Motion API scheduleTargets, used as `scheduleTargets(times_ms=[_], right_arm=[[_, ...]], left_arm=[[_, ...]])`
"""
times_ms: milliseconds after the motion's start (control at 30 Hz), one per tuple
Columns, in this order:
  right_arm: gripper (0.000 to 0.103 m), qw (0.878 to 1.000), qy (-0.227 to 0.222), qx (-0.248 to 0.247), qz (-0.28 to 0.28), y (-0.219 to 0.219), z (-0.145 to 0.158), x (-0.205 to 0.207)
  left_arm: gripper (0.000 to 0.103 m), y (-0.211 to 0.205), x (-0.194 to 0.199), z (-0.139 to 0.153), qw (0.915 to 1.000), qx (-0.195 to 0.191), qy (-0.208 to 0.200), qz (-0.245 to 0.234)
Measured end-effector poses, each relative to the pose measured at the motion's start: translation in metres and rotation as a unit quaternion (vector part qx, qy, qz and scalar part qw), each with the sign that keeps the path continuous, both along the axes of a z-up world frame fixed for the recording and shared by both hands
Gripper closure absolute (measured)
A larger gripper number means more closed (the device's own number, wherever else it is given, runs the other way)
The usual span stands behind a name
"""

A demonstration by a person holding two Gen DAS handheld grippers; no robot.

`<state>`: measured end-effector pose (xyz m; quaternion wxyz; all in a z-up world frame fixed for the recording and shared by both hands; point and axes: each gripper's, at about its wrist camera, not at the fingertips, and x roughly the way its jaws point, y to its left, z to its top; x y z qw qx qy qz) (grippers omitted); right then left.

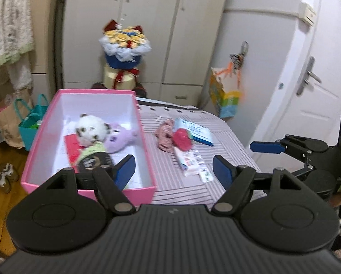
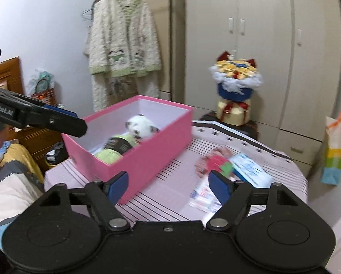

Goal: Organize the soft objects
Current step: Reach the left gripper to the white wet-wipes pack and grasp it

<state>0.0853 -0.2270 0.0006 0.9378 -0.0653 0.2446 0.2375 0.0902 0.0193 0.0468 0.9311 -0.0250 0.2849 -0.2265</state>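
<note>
A pink box (image 1: 145,137) (image 2: 161,153) stands on the striped table (image 1: 186,187). Inside lie a white panda plush (image 1: 90,129) (image 2: 139,127) and a purple plush (image 1: 120,139). To its right on the table lie a red strawberry plush (image 1: 181,139) (image 2: 218,163) and a pink patterned cloth (image 1: 164,134). My left gripper (image 1: 173,171) is open and empty above the box's near right corner. My right gripper (image 2: 168,182) is open and empty above the table beside the box; it also shows in the left wrist view (image 1: 267,147).
A blue-white tissue pack (image 1: 196,131) (image 2: 250,170) and a flat wipes packet (image 1: 191,162) lie by the strawberry. A flower bouquet (image 1: 123,52) stands behind the table before a wardrobe. Bags (image 1: 31,123) sit on the floor left; a gift bag (image 1: 225,93) hangs right.
</note>
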Motion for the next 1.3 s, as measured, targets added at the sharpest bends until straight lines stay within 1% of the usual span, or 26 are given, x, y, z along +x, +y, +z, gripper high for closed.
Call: scheduleTargets(times_ms=[267,367,433,533,567,600,633,700,767,833,900,967,1033,1167,1233,1300], right_arm=[[0.020,1.000,0.002,-0.006,-0.018,-0.038,-0.023,0.003],[0.020,0.999,0.005,-0.010,-0.037,-0.049,-0.033,0.014],[0.020,0.999,0.014,0.002,-0.050,-0.061,-0.039,0.025],[0.020,0.997,0.037,0.033,-0.064,-0.077,-0.049,0.042],[0.025,0.996,0.046,0.038,-0.066,-0.080,-0.053,0.048],[0.034,0.996,0.054,0.040,-0.065,-0.082,-0.057,0.053],[0.038,0.995,0.062,0.038,-0.062,-0.082,-0.062,0.059],[0.049,0.995,0.072,0.034,-0.060,-0.080,-0.072,0.069],[0.052,0.995,0.078,0.034,-0.060,-0.078,-0.081,0.079],[0.055,0.994,0.083,0.040,-0.057,-0.073,-0.089,0.091],[0.059,0.994,0.089,0.045,-0.049,-0.069,-0.098,0.099],[0.059,0.994,0.089,0.037,-0.050,-0.062,-0.107,0.107],[0.060,0.994,0.089,0.027,-0.055,-0.055,-0.116,0.113],[0.060,0.993,0.094,0.034,-0.064,-0.047,-0.124,0.127],[0.060,0.993,0.090,0.020,-0.075,-0.043,-0.126,0.133],[0.060,0.993,0.093,0.022,-0.067,-0.042,-0.129,0.134]], left_arm=[[0.029,-0.054,0.014,-0.019,0.9982,0.027,0.012,-0.053],[0.029,-0.069,0.020,-0.027,0.9976,0.033,0.018,-0.058],[0.029,-0.077,0.026,-0.034,0.9972,0.034,0.026,-0.061],[0.029,-0.089,0.037,-0.046,0.9967,0.032,0.039,-0.064],[0.029,-0.092,0.041,-0.050,0.9967,0.031,0.041,-0.063],[0.029,-0.096,0.044,-0.053,0.9970,0.030,0.039,-0.060],[0.031,-0.099,0.049,-0.058,0.9973,0.030,0.037,-0.057],[0.031,-0.108,0.059,-0.066,0.9977,0.032,0.030,-0.052],[0.033,-0.118,0.072,-0.076,0.9977,0.045,0.031,-0.039],[0.034,-0.130,0.080,-0.083,0.9977,0.059,0.013,-0.032],[0.040,-0.138,0.092,-0.092,0.9976,0.068,0.007,-0.014],[0.046,-0.143,0.107,-0.101,0.9977,0.065,0.017,0.006],[0.050,-0.145,0.123,-0.112,0.9975,0.056,0.038,0.017],[0.055,-0.149,0.143,-0.134,0.9953,0.064,0.062,0.037],[0.058,-0.148,0.150,-0.142,0.9947,0.060,0.068,0.049],[0.059,-0.146,0.154,-0.148,0.9940,0.058,0.075,0.055]])
